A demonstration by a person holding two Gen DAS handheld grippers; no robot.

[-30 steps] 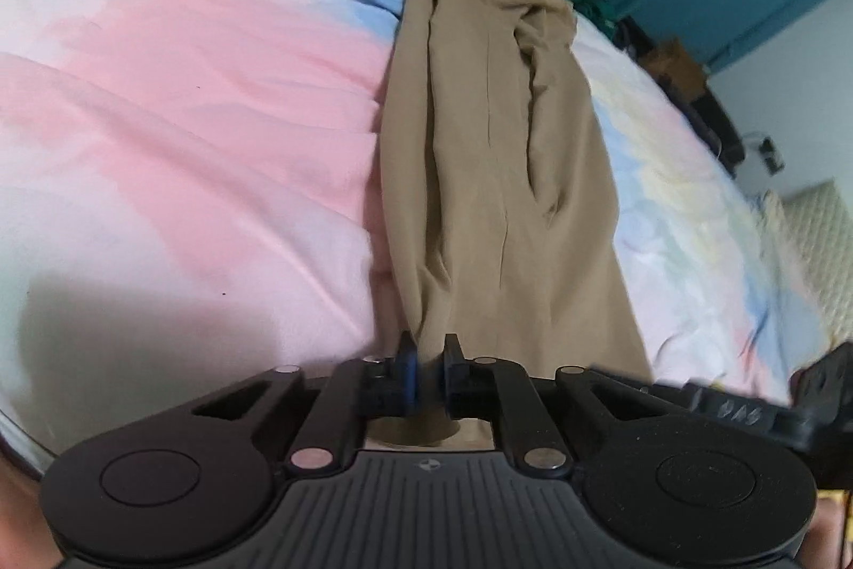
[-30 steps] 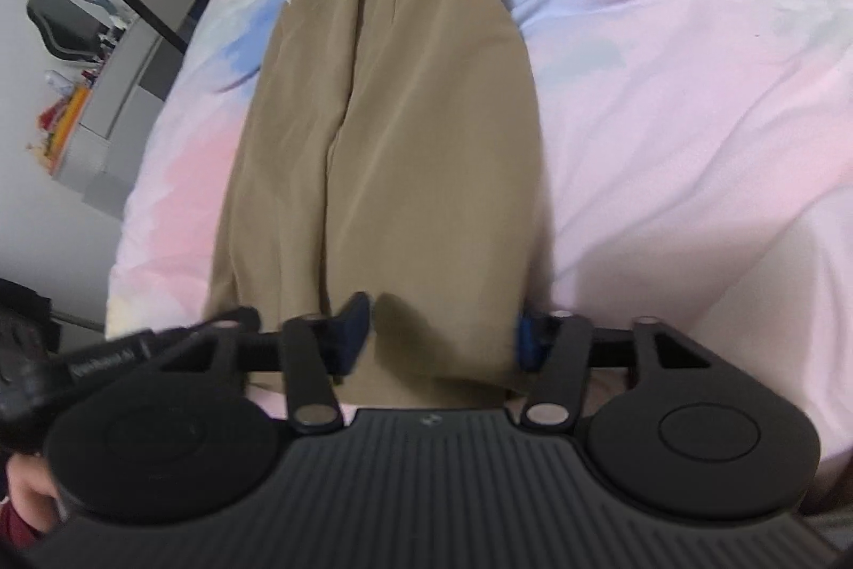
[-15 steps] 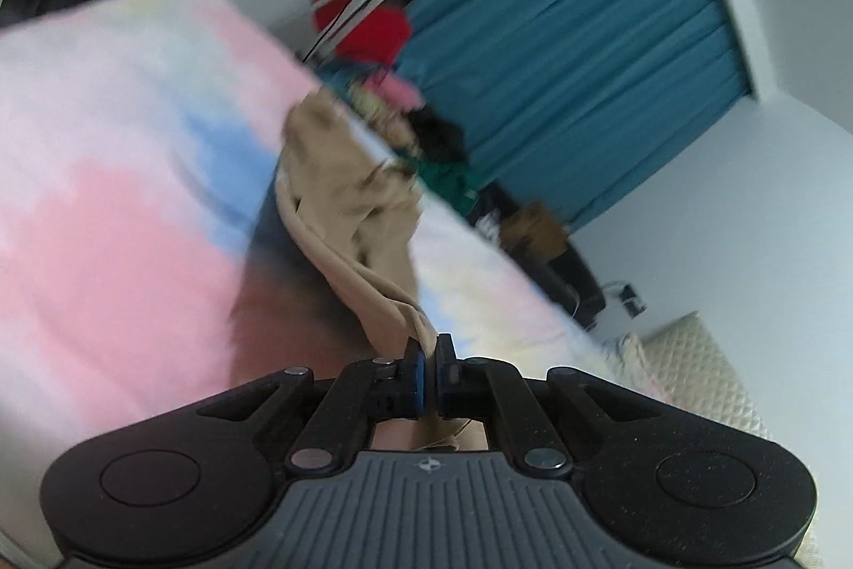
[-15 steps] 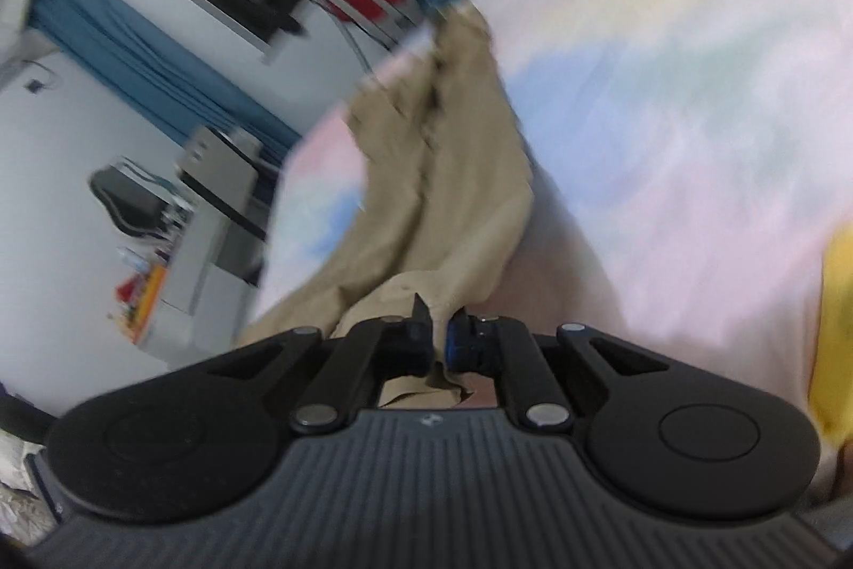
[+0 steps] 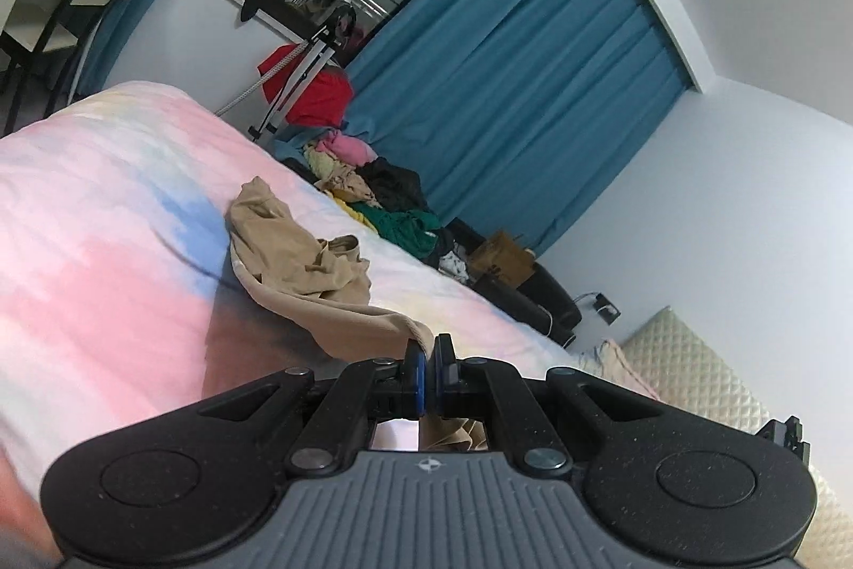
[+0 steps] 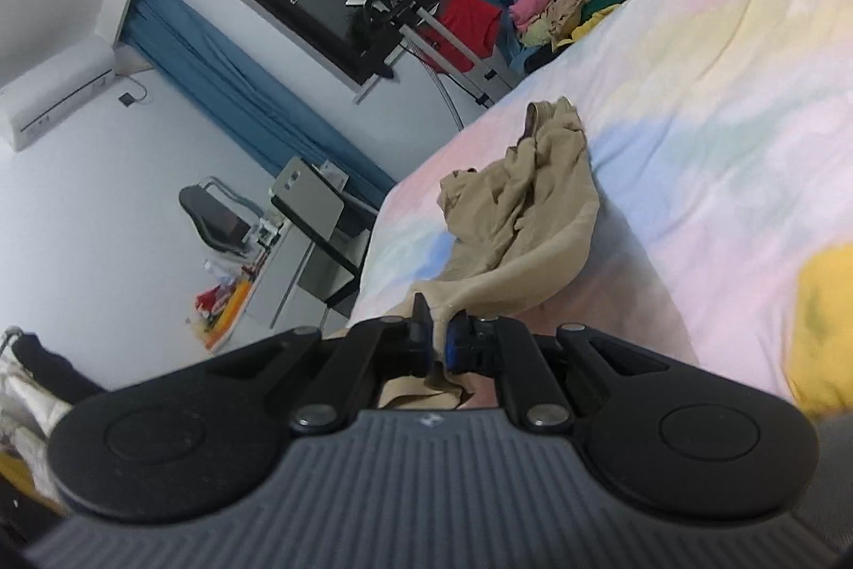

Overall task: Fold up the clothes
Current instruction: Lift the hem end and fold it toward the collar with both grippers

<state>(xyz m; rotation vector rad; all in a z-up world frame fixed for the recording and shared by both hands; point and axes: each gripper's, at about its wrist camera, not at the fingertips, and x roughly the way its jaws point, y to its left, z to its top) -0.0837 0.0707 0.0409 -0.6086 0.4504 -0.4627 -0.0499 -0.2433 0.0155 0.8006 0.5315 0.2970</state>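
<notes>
Tan trousers lie on a pastel pink, blue and yellow bedsheet. My left gripper is shut on one corner of their near end and holds it lifted above the bed. My right gripper is shut on the other corner of the same end, also lifted; the trousers sag from it down to the sheet. The far end rests crumpled on the bed.
A pile of mixed clothes lies at the bed's far edge by blue curtains. A tripod with a red cloth stands behind. A yellow garment lies near right. A desk and chair stand beside the bed.
The right gripper closed on the trousers' near end. Both grippers lifted that end off the bed and tilted up, so the flat trousers now bunch toward the far end.
</notes>
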